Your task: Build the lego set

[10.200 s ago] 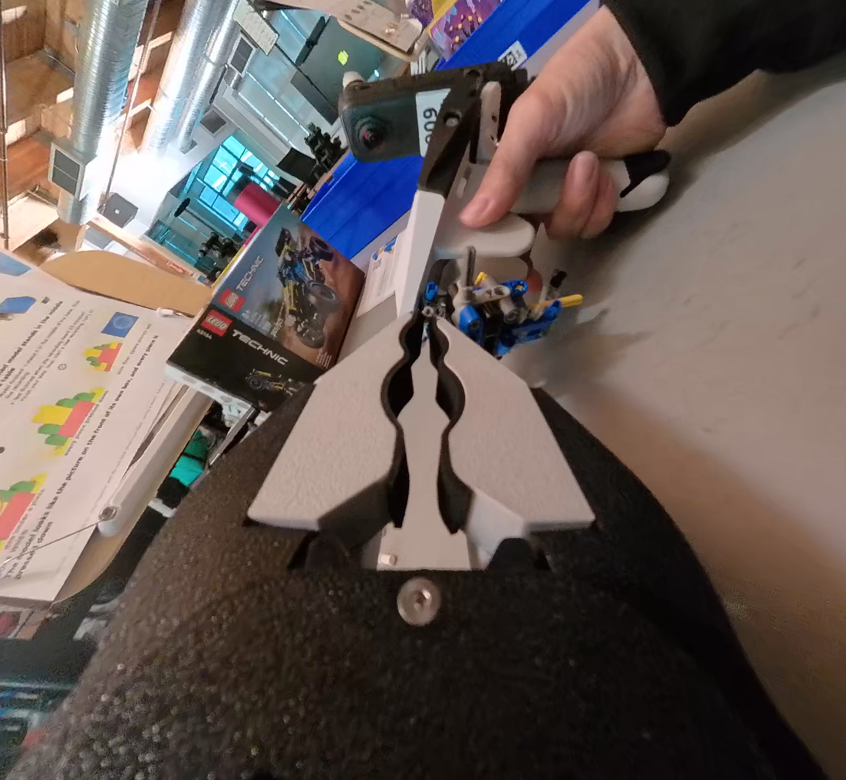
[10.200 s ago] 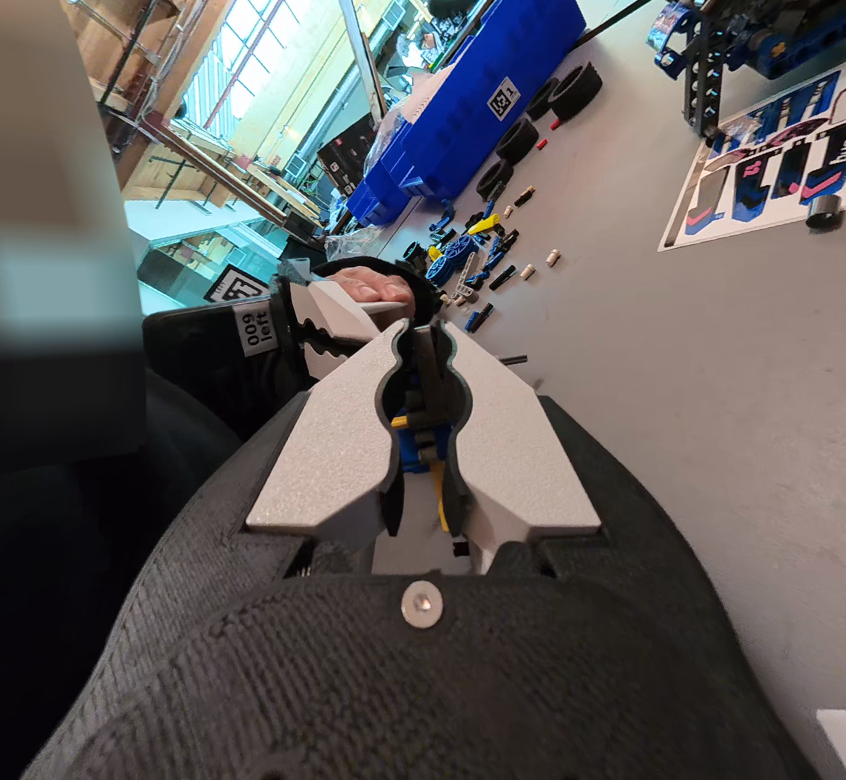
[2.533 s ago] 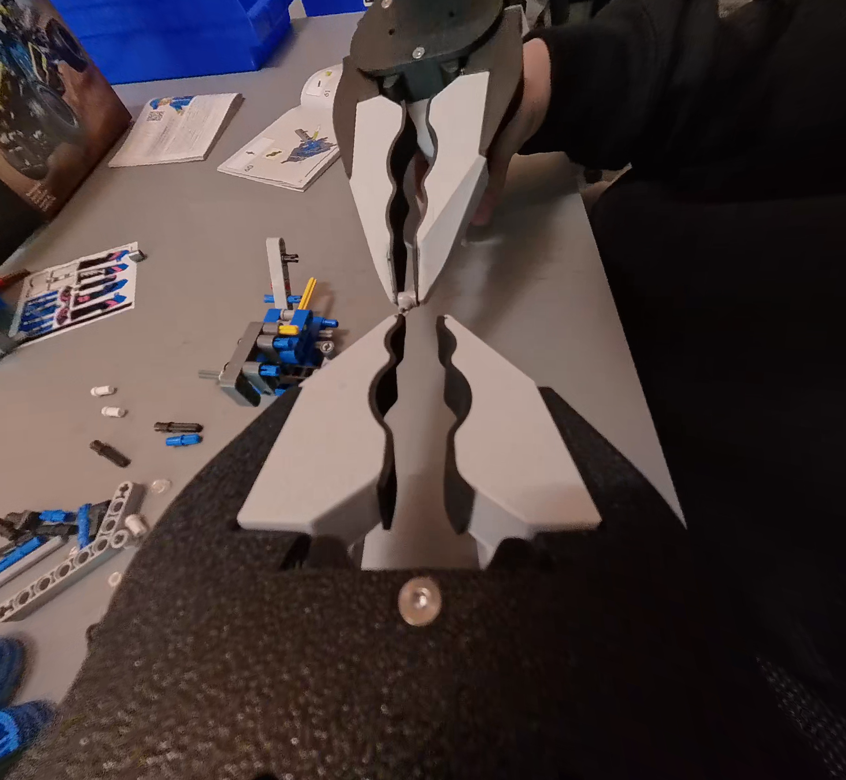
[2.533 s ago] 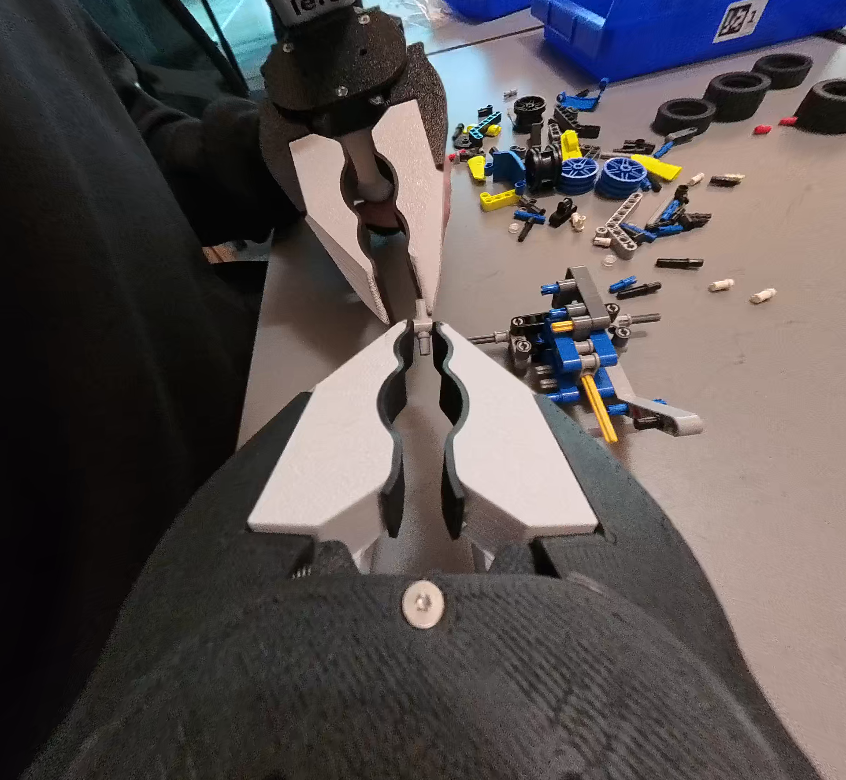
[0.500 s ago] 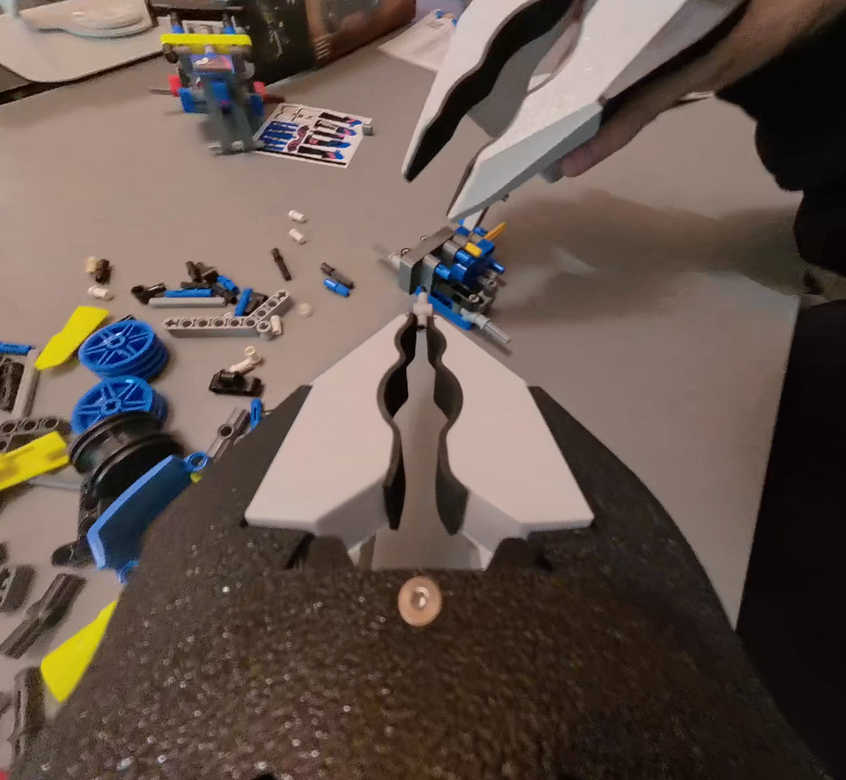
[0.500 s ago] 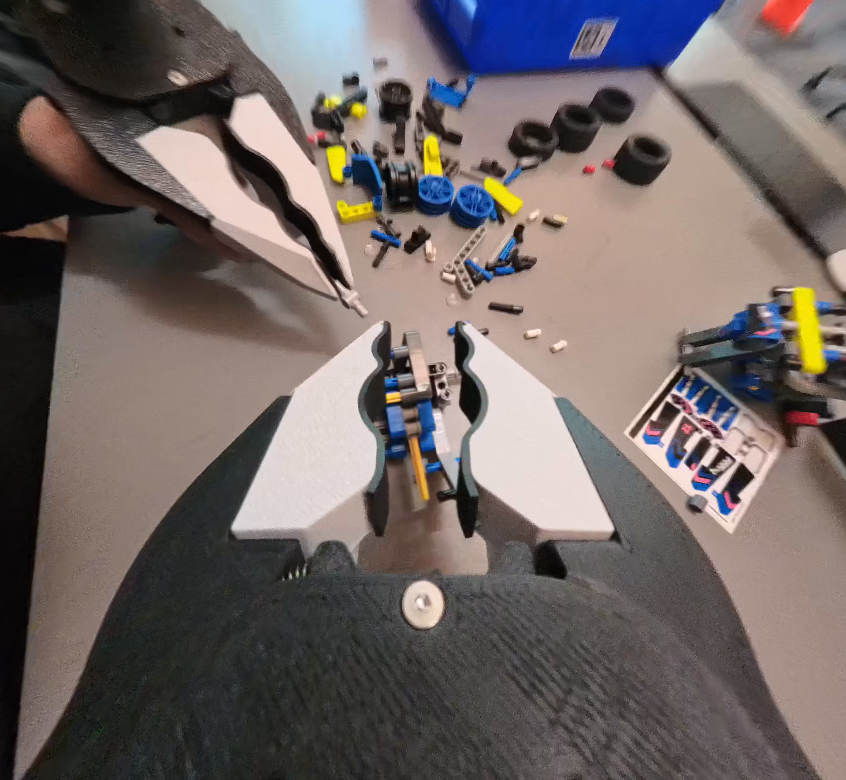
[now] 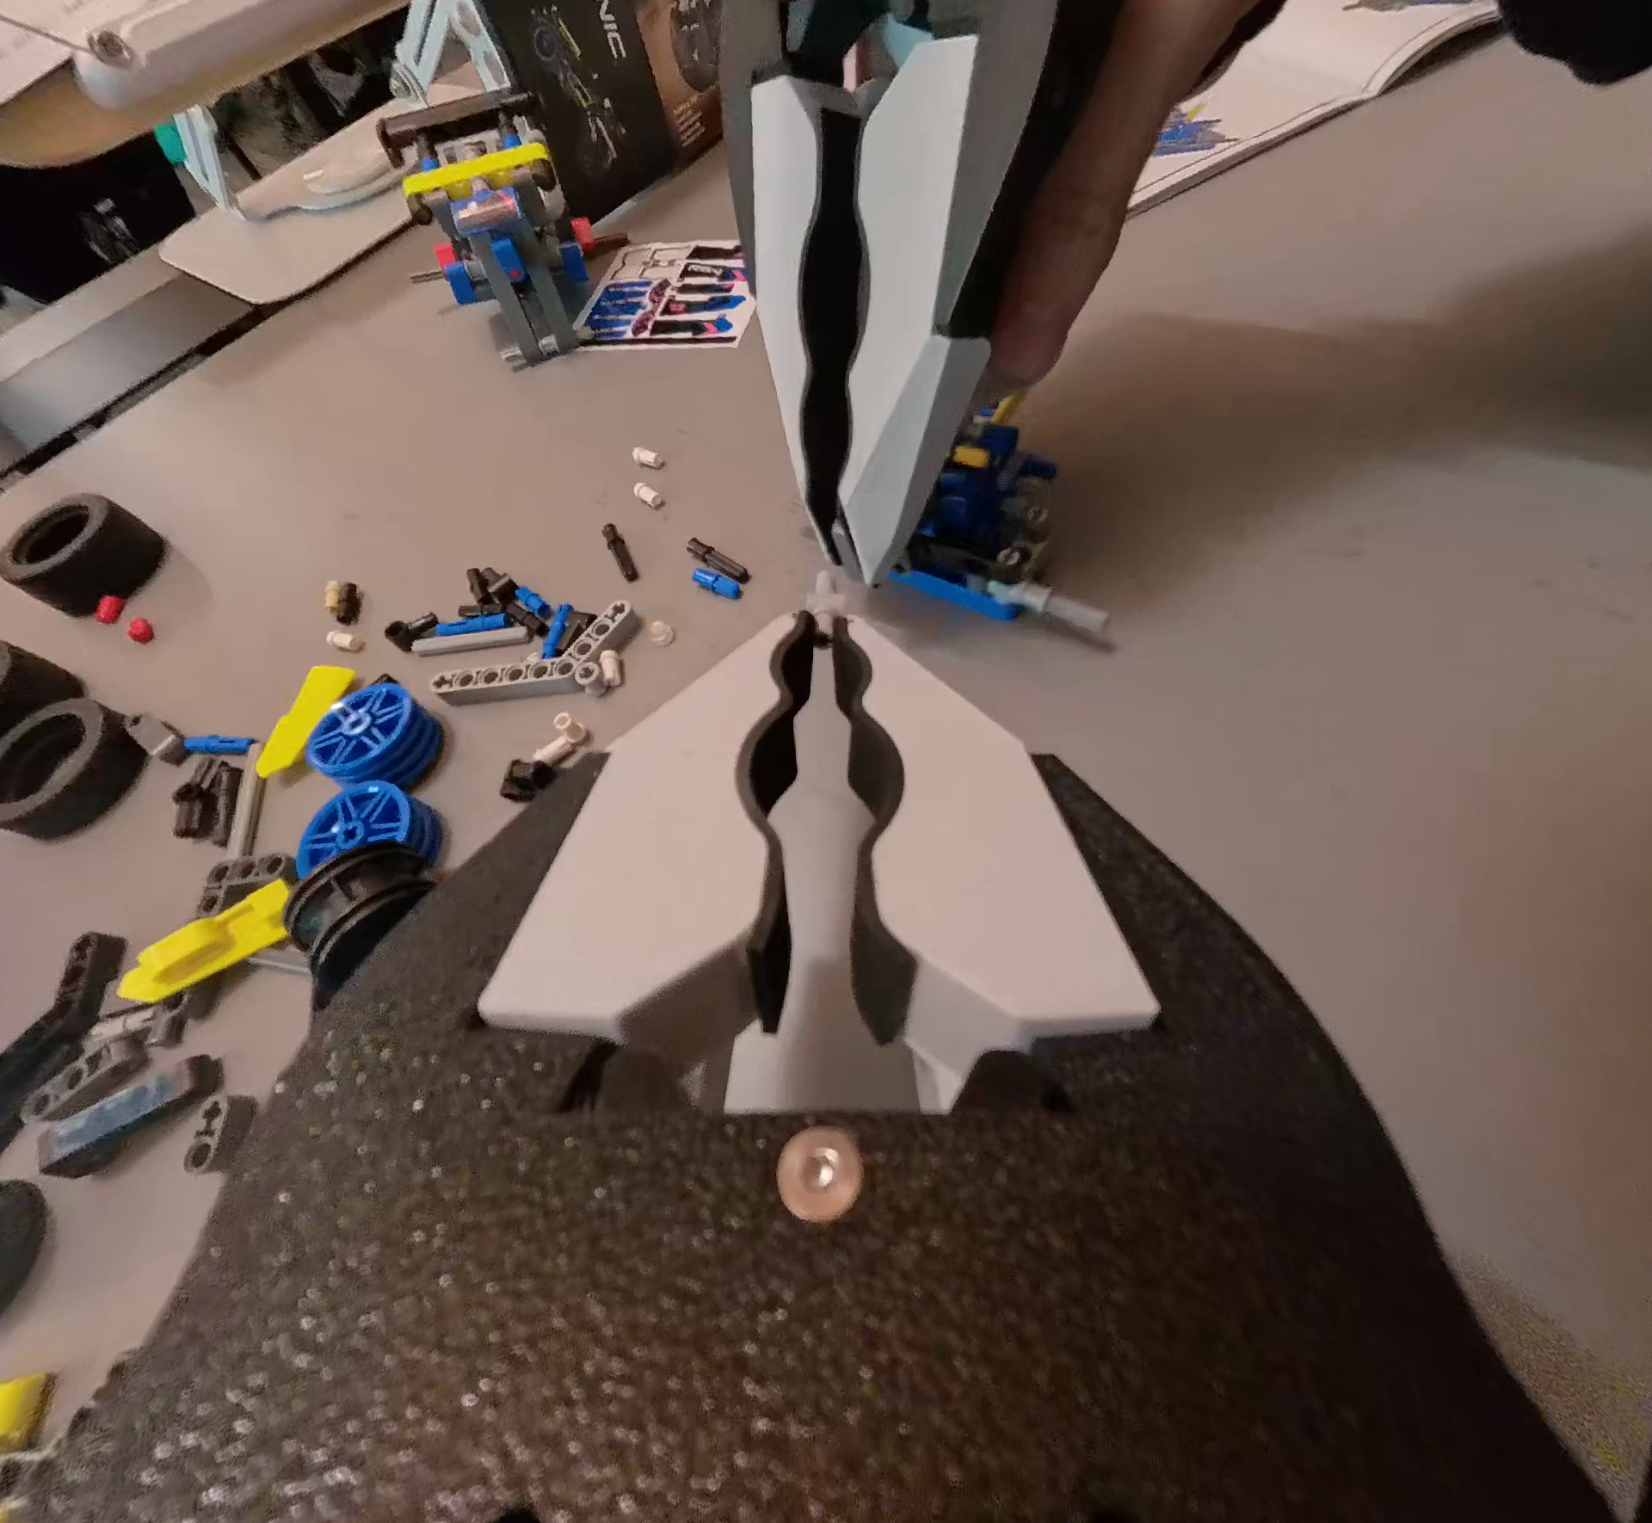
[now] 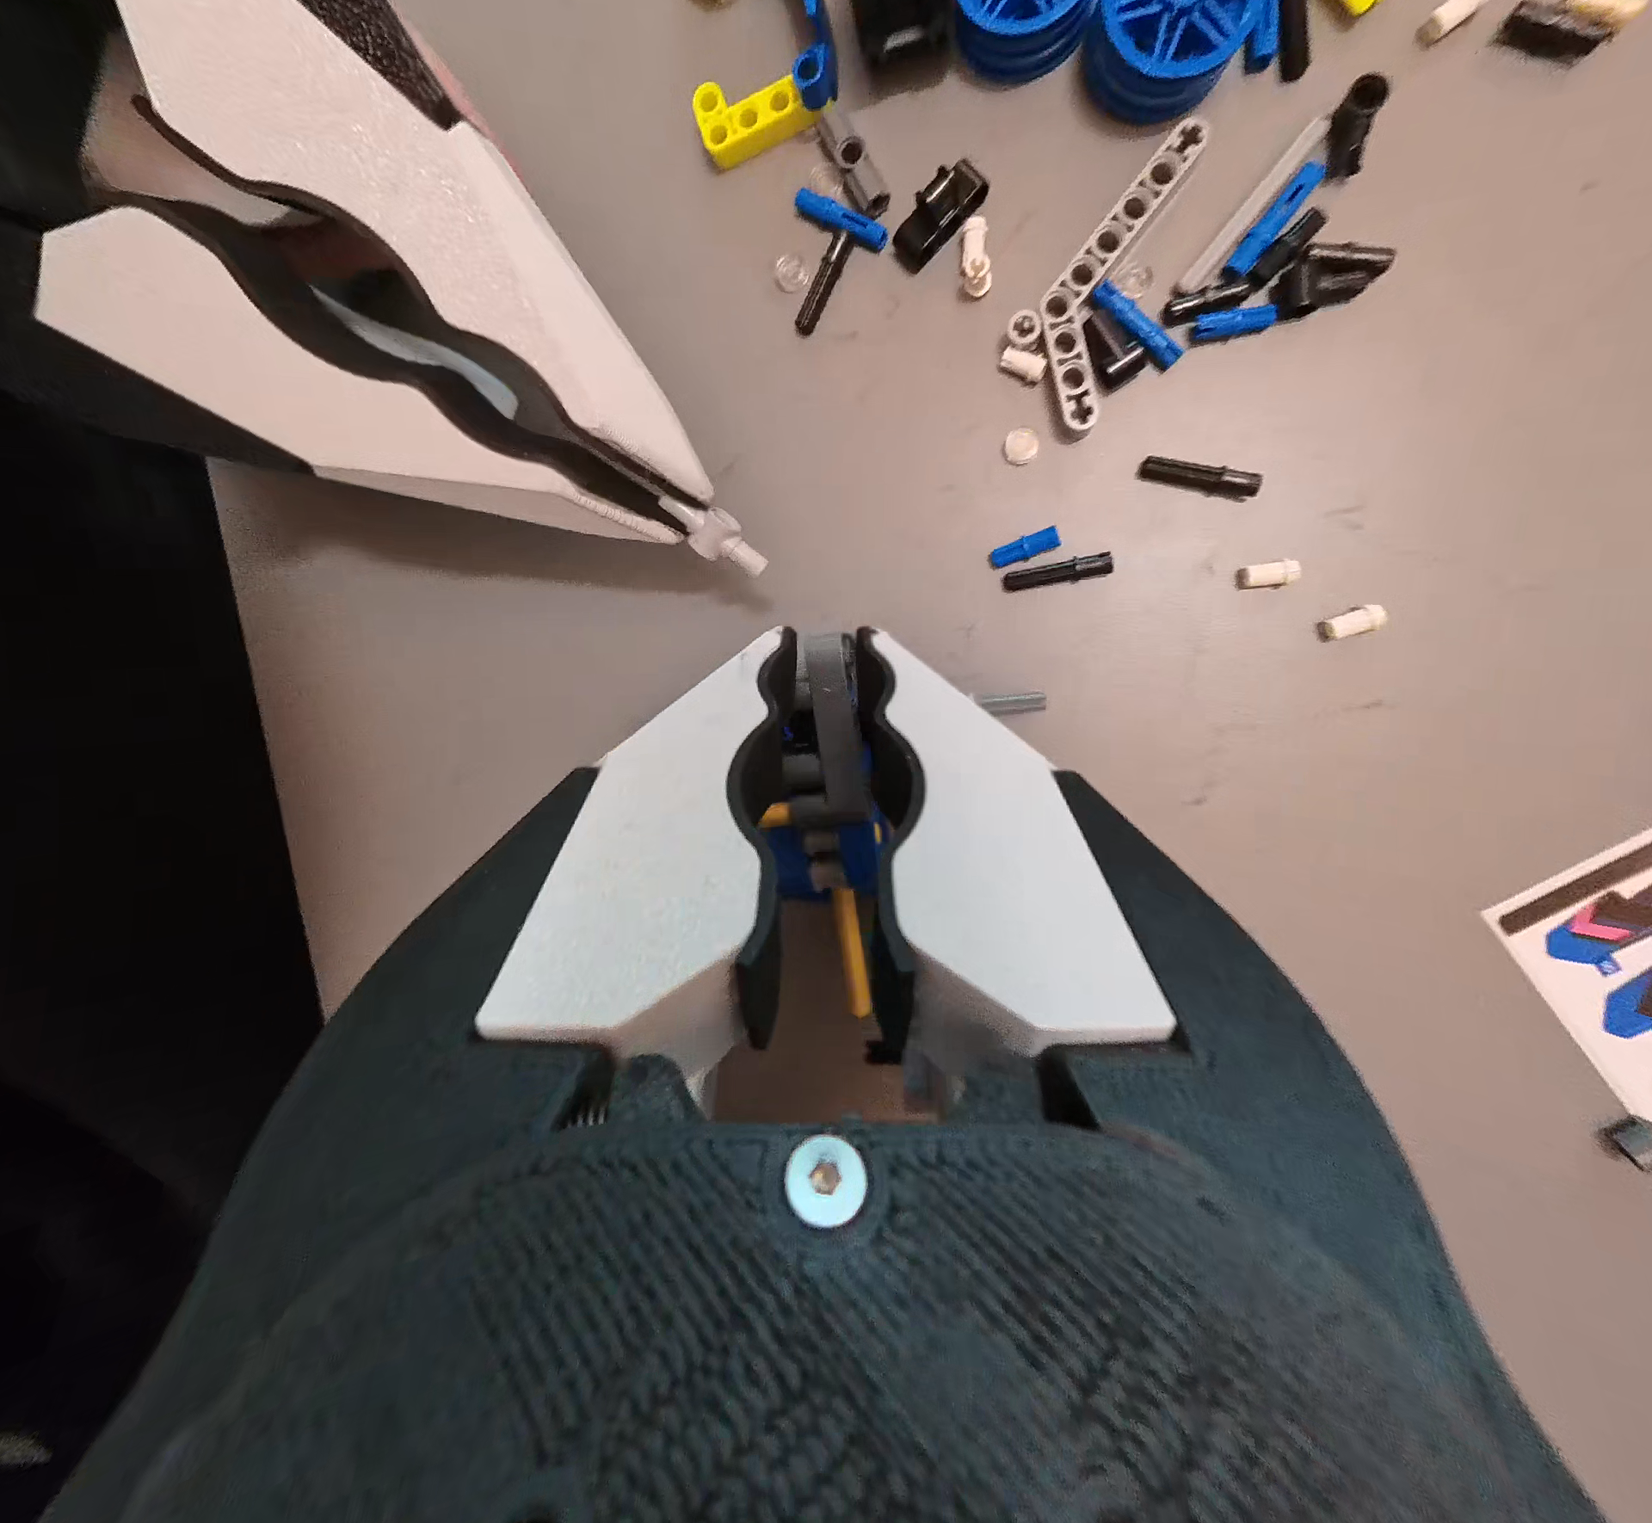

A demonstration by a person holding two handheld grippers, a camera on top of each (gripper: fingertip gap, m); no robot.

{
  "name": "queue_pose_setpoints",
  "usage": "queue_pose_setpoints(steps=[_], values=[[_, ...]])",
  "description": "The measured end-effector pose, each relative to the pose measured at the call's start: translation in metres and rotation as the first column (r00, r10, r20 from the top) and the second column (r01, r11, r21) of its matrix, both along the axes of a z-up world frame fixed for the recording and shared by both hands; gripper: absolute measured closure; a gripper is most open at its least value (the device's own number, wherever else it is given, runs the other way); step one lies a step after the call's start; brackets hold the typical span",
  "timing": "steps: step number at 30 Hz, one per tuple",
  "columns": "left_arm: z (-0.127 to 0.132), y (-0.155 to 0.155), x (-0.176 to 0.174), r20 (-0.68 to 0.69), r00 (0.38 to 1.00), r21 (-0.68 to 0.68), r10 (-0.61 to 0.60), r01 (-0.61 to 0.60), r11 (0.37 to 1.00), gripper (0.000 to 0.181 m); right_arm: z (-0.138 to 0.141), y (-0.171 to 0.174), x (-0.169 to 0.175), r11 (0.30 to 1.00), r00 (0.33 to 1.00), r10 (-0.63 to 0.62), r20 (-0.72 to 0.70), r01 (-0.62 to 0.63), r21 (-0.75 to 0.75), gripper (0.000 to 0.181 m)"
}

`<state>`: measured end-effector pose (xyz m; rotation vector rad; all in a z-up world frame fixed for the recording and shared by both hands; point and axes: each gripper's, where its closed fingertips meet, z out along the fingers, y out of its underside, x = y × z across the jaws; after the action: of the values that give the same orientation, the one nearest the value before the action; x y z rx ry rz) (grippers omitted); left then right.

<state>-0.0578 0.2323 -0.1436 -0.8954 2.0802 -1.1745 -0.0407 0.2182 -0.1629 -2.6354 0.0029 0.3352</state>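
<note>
The grey table (image 7: pixel 1341 675) filled both views. At its far edge, beyond the left gripper (image 7: pixel 818 631), a dark set box (image 7: pixel 581 32) stood upright, with an open booklet (image 7: pixel 1323 50) far off to the right. Just in front of the box stood a second build (image 7: pixel 501 228) with a yellow bar on top, touching a sticker sheet (image 7: pixel 670 291) that lay flat beside it.

The right gripper (image 8: pixel 827 640) pointed down at the table, its jaws clamped on the blue-and-grey assembly (image 8: pixel 831 765); a dark grey beam showed between the tips and a yellow axle (image 8: pixel 854 962) ran back between the jaws. In the left wrist view the assembly (image 7: pixel 983 515) sat just ahead and to the right of the left gripper, touching the table or barely above it; which one was unclear.

The left gripper was closed on a small grey pin (image 8: pixel 724 541), which stuck out past its tips. The pin (image 7: pixel 827 595) was aimed at the assembly, near it but apart.

To the left of the left gripper lay black tyres (image 7: pixel 80 550) and two blue wheels (image 7: pixel 375 729) close together. Near these were yellow panels (image 7: pixel 304 711), a grey angled beam (image 7: pixel 536 667), and scattered black, blue and white pins (image 7: pixel 715 559), all loose on the table.
</note>
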Motion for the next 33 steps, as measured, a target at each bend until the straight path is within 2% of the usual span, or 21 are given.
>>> queue_pose_setpoints(steps=[4,7,9,13,17,19,22,26,29,33], values=[[0.003,-0.002,0.002,0.068,0.998,0.052,0.002,-0.006,0.999,0.18,-0.001,-0.004,0.003,1.0,1.0,0.0,0.014,0.001,-0.013,0.174],[0.007,-0.004,0.005,0.11,0.994,0.063,0.007,-0.014,0.998,0.18,0.007,-0.001,0.014,0.986,0.991,-0.132,-0.012,0.133,0.105,0.174],[0.01,-0.004,0.01,0.13,0.991,0.072,0.013,-0.022,0.997,0.18,0.014,-0.002,0.019,0.951,0.975,-0.216,-0.06,0.224,0.212,0.175],[0.018,-0.009,0.021,0.153,0.988,0.058,0.007,-0.016,0.998,0.18,0.025,-0.01,0.021,0.829,0.919,-0.358,-0.163,0.393,0.399,0.175],[0.022,-0.02,0.026,0.164,0.986,0.071,-0.023,0.011,0.997,0.18,0.041,-0.022,0.03,0.641,0.829,-0.481,-0.284,0.554,0.531,0.175],[0.023,-0.024,0.027,0.181,0.983,0.102,-0.035,0.017,0.995,0.18,0.046,-0.025,0.029,0.572,0.801,-0.487,-0.349,0.594,0.565,0.175],[0.024,-0.03,0.026,0.202,0.978,0.143,-0.059,0.031,0.989,0.18,0.042,-0.028,0.025,0.541,0.794,-0.49,-0.36,0.601,0.589,0.175],[0.021,-0.033,0.025,0.217,0.973,0.199,-0.085,0.041,0.979,0.18,0.048,-0.029,0.022,0.457,0.755,-0.444,-0.483,0.655,0.602,0.175],[0.023,-0.034,0.025,0.237,0.967,0.222,-0.092,0.038,0.974,0.18,0.053,-0.032,0.024,0.422,0.742,-0.421,-0.522,0.67,0.611,0.175],[0.025,-0.035,0.025,0.265,0.958,0.275,-0.107,0.031,0.961,0.18,0.054,-0.034,0.024,0.411,0.736,-0.415,-0.534,0.676,0.611,0.175]])
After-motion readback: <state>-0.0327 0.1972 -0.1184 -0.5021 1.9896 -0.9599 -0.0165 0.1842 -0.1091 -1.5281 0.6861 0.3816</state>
